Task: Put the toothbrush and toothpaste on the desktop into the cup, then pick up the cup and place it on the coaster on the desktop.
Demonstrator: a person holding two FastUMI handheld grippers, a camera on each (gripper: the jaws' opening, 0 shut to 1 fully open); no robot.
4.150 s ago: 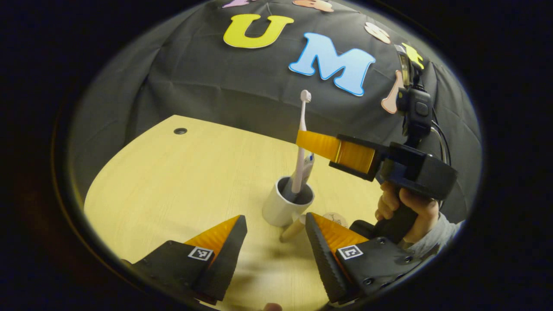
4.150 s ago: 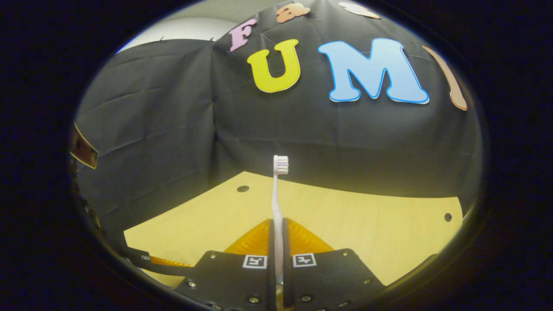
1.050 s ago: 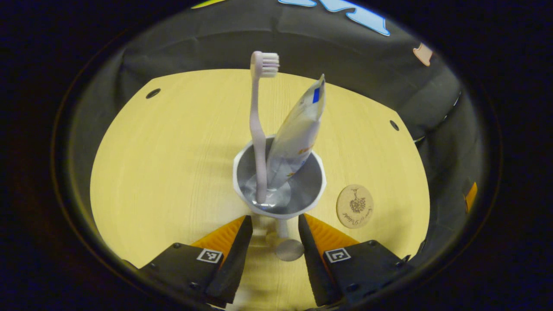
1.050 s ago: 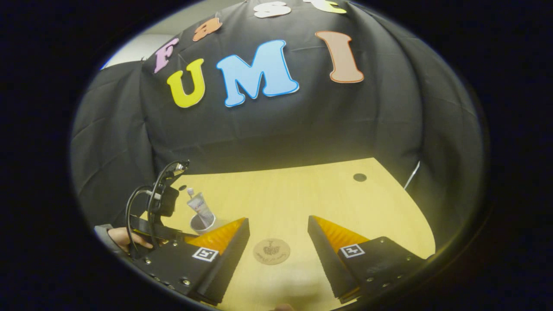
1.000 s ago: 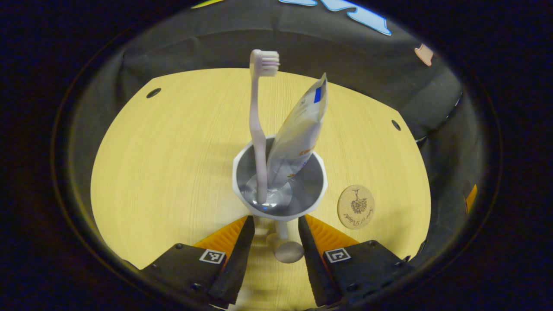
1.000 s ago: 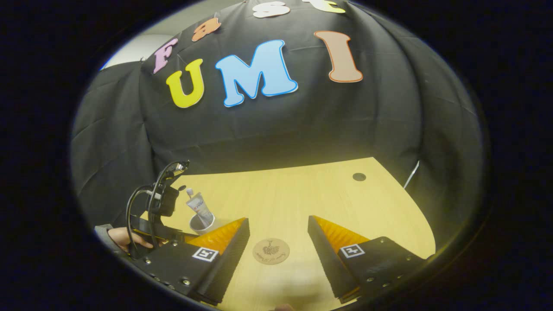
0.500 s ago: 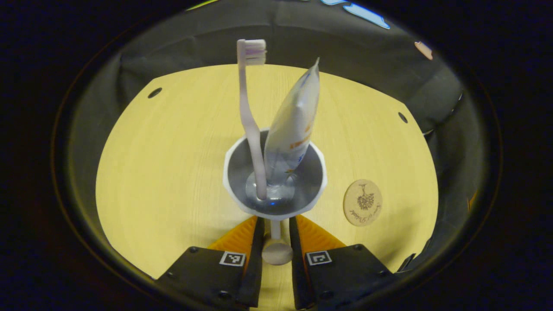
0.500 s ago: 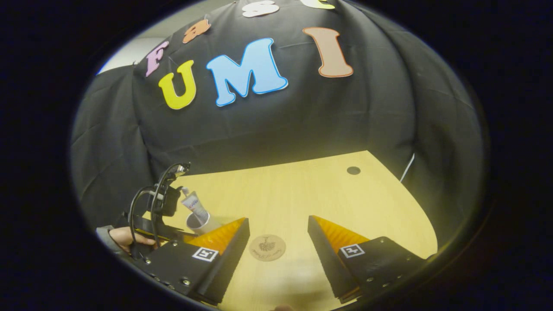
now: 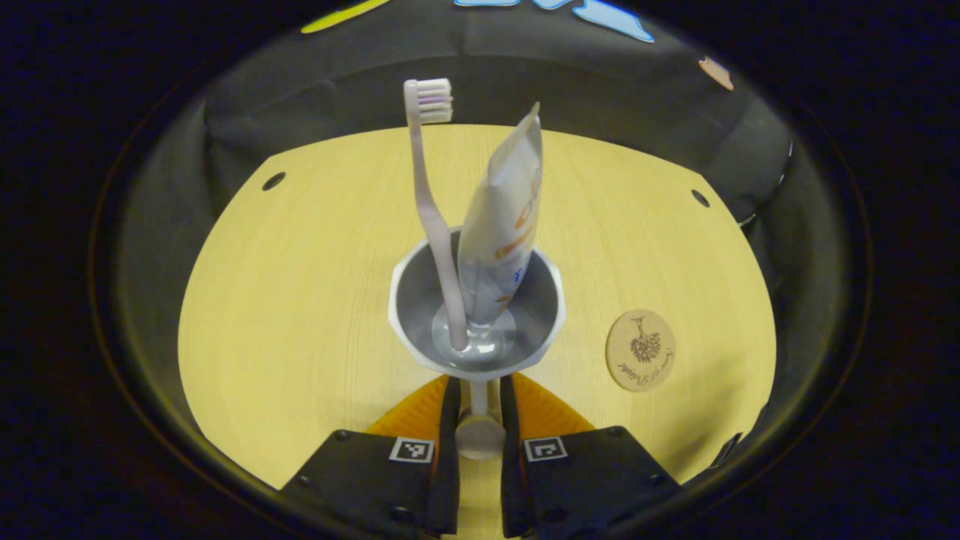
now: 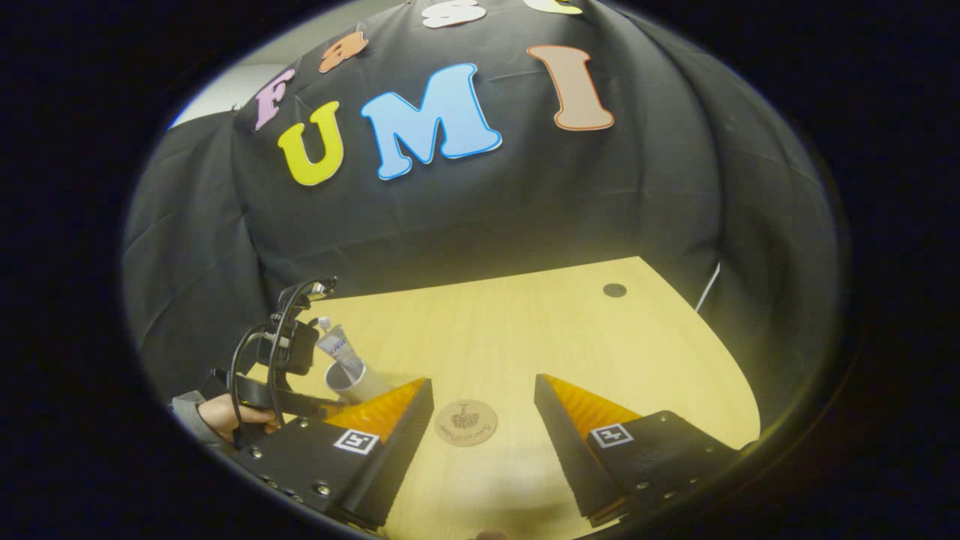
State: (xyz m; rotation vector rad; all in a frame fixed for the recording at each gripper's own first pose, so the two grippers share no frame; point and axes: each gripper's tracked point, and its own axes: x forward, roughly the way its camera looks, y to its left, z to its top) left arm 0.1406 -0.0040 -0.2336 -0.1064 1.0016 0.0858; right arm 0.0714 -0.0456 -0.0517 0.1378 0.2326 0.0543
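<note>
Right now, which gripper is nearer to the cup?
Left. The left gripper has its fingers closed on the handle of the cup; the right gripper hangs open beside it, over the coaster.

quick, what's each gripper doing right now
Left gripper: shut on the handle of the cup.
Right gripper: open, holding nothing, above the coaster.

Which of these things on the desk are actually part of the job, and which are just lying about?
Part of the job:
cup, held by its handle in the left tongs
toothbrush, in the cup
toothpaste, in the cup
coaster

Just there:
right tongs, open
desk
</note>
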